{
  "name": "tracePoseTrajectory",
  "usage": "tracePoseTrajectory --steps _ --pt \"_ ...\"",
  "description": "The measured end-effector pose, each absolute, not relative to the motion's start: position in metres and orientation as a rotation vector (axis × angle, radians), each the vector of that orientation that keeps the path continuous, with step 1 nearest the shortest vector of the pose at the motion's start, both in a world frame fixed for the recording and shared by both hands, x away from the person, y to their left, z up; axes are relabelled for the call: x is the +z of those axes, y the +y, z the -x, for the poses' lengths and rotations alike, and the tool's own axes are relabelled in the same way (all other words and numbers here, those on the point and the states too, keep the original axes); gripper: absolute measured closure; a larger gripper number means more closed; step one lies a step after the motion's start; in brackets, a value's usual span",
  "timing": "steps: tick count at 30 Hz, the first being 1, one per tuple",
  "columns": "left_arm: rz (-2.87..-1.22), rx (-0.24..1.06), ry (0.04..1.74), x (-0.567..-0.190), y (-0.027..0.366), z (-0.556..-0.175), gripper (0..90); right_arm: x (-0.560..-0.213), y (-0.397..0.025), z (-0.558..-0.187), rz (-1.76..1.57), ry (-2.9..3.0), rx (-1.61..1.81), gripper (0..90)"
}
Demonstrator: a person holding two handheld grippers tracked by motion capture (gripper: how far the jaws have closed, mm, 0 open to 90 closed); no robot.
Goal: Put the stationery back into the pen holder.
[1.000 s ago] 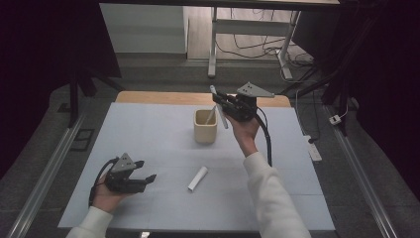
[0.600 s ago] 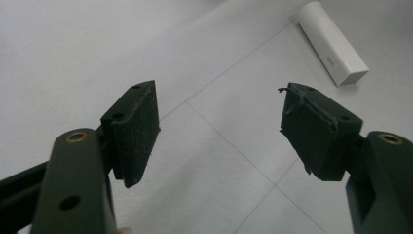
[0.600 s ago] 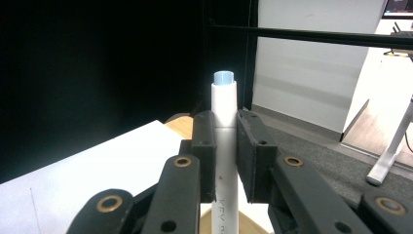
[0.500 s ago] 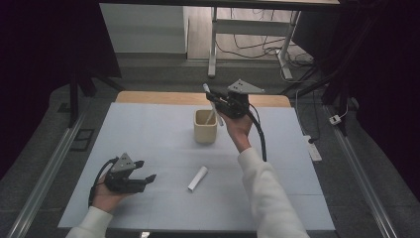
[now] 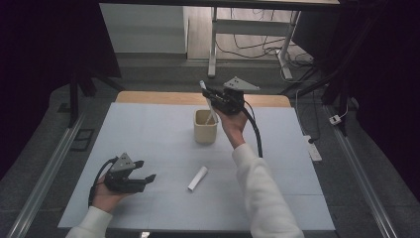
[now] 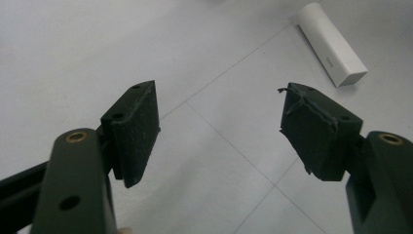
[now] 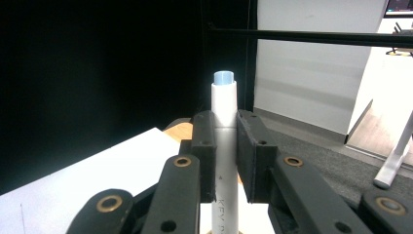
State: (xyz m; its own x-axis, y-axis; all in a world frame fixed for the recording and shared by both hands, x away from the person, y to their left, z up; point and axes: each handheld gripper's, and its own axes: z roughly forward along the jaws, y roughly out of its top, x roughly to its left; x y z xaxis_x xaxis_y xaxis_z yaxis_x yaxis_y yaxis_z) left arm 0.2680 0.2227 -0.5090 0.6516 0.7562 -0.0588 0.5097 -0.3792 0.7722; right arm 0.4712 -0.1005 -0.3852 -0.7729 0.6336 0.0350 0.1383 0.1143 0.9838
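Two hand-held grippers showed: the right hand-held gripper [image 5: 214, 97] clamped a white marker [image 7: 225, 146] above the beige cup [image 5: 205, 127]; the left hand-held gripper [image 5: 141, 172], jaws apart, rested at the tabletop's [image 5: 148, 134] seven o'clock, its white cap [image 5: 197, 178] nearby.

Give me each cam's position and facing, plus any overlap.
High view: above the person's side, looking down on the table; forearms, both grippers.
Left gripper view: on the left gripper, facing the table; open jaws.
Right gripper view: on the right gripper, facing the room; jaws clamp the marker.
Shared: the white cap.
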Motion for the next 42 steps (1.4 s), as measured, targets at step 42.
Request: tracePoseTrajectory --steps 42 --pt "-2.074 0.389 0.976 -0.510 0.223 -0.269 29.9 -0.409 -0.102 -0.484 -0.766 2.069 1.623 55.7"
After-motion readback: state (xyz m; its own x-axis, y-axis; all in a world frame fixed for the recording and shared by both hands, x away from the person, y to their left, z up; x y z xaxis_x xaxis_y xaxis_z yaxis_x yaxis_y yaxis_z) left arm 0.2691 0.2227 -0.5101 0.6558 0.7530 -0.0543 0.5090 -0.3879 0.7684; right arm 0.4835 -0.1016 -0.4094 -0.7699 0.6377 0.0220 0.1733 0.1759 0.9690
